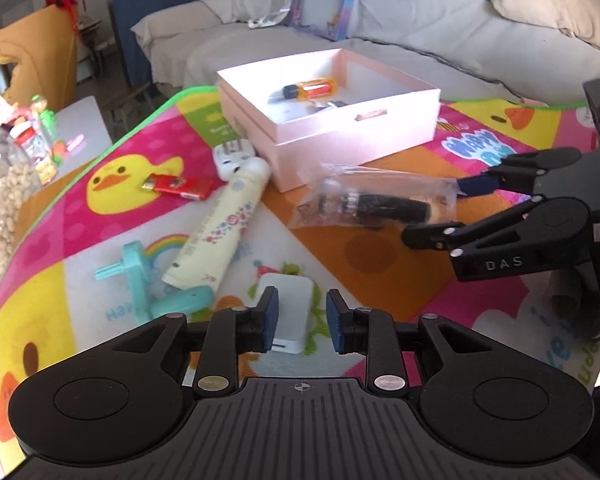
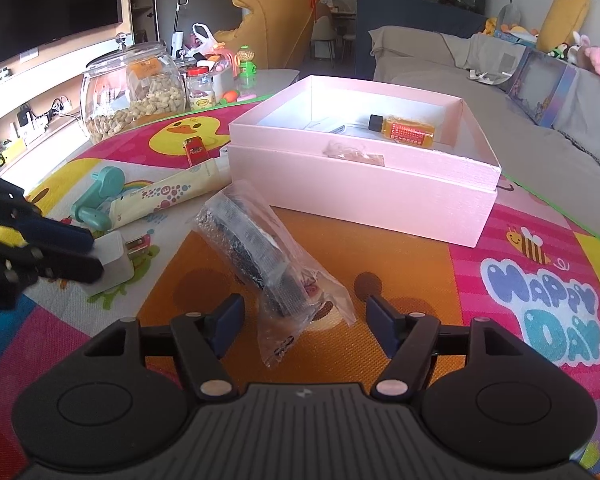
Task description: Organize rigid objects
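A pink open box (image 1: 356, 136) (image 2: 364, 184) stands on the colourful mat and holds an orange bottle (image 1: 312, 89) (image 2: 406, 130). My left gripper (image 1: 302, 320) is open, its jaws around a white charger plug (image 1: 290, 304) (image 2: 114, 258) that lies on the mat. My right gripper (image 2: 304, 324) (image 1: 440, 210) is open, its jaws either side of the near end of a clear bag with a black object (image 2: 268, 256) (image 1: 376, 204). A cream tube (image 1: 216, 232) (image 2: 168, 196), a red lighter (image 1: 178, 186) (image 2: 196, 150) and a teal plastic piece (image 1: 148, 284) (image 2: 98, 196) lie on the mat.
A glass jar of peanuts (image 2: 134, 88) (image 1: 0, 208) and small bottles (image 2: 202, 88) stand at the mat's far left edge. A grey sofa (image 1: 420, 36) (image 2: 500, 92) runs behind the box. A white ridged item (image 1: 234, 156) lies by the box corner.
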`<state>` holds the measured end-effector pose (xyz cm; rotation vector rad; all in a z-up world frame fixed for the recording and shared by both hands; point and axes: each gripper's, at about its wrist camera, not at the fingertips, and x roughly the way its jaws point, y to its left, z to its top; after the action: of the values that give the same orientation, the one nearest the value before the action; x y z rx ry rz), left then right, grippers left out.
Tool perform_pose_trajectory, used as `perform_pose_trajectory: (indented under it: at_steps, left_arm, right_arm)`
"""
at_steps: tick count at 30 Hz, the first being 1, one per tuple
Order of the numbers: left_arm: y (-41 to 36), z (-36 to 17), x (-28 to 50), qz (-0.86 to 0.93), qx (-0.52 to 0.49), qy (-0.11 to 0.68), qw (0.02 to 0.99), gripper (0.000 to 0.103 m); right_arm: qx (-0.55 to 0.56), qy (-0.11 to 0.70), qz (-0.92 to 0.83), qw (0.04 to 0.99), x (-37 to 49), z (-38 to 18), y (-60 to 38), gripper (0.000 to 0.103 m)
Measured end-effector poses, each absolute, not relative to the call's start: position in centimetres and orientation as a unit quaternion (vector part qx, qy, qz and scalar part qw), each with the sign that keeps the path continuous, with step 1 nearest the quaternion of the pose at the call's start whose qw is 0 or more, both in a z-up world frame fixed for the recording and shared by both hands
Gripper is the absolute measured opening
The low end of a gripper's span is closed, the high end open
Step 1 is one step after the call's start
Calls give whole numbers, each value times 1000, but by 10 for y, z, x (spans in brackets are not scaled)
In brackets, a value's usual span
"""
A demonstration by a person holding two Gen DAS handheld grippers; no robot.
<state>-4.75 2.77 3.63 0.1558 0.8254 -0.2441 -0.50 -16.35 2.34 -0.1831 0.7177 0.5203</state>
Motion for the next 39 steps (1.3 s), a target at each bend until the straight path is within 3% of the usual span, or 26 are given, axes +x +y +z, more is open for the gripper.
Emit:
perform_pose_trajectory:
  at_steps: [2, 5, 13, 19, 30, 39]
  left_arm:
    - [25, 35, -48, -130, 70, 401, 904, 43]
    - [21, 35, -48, -140, 63, 400, 904, 49]
    - [26, 43, -59, -119, 70, 374, 917, 49]
    - [44, 42, -49, -84, 54, 389, 916, 48]
    - [42, 17, -32, -96, 16, 410, 907, 46]
    - [39, 12, -39, -85, 13, 388, 918, 46]
  right_arm:
    - [-89, 347, 252, 899, -5, 23, -163, 68]
    - [-88, 349, 256, 897, -2, 25, -163, 68]
    - [-136, 328, 135, 925, 25, 24, -168, 68]
    - [-62, 354, 145, 922, 36, 22, -188, 69]
    - [-29, 360, 200, 911, 21, 32, -183, 70]
    - [-100, 276, 193, 936, 3, 52, -134, 70]
